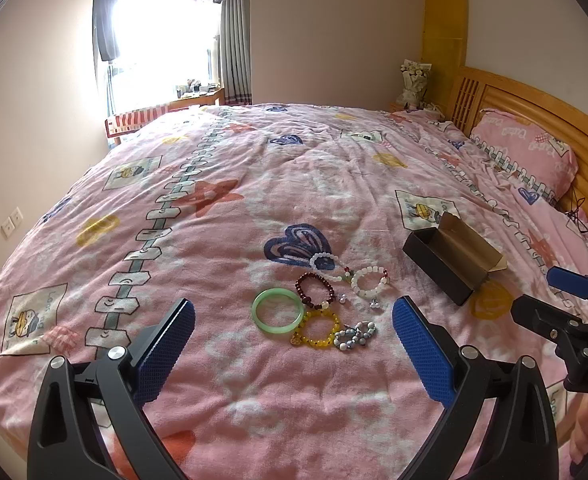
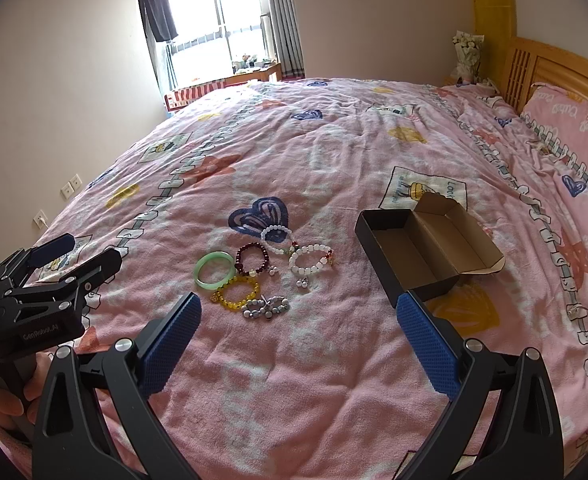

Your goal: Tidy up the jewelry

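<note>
- Jewelry first: 6 bracelets cluster on the pink patterned bedspread, the smooth green jade bangle leftmost.
- Your open black cardboard box sits to their right, empty.
- Your left gripper and right gripper both gape wide, holding nothing.
- Pinch 1 rim only; neighbouring beads touch.

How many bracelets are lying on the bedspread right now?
6, clustered left of the open box: green bangle, dark red, yellow, grey-white, white on the heart print, white with charms.
</note>
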Available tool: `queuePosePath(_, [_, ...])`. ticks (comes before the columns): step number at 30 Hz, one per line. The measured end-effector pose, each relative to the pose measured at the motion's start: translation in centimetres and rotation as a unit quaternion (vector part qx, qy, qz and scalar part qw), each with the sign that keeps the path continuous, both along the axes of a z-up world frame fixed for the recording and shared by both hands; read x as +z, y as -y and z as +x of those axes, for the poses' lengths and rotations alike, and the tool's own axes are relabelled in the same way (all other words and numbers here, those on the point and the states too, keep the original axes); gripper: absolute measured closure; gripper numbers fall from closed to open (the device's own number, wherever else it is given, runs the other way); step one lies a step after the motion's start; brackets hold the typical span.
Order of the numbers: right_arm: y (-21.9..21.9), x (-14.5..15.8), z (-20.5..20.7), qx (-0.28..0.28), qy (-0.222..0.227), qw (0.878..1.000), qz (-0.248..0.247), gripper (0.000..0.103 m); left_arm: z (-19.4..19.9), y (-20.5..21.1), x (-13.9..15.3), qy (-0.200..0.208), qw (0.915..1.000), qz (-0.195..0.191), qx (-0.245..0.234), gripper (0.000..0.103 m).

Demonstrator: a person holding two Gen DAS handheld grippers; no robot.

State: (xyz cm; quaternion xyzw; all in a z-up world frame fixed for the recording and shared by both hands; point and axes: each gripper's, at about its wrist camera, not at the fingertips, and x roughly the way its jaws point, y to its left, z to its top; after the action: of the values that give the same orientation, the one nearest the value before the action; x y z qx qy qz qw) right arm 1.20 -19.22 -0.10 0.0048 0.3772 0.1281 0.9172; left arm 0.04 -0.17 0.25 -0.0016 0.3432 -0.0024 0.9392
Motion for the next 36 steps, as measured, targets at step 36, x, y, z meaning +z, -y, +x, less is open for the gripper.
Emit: queuePosePath(36, [0.01,0.04,-0.04,0.002,0.001,1.0,0.002,0.007,-0.47,0.59,0.3,0.002,1.0,-0.001,-0.002,0.006])
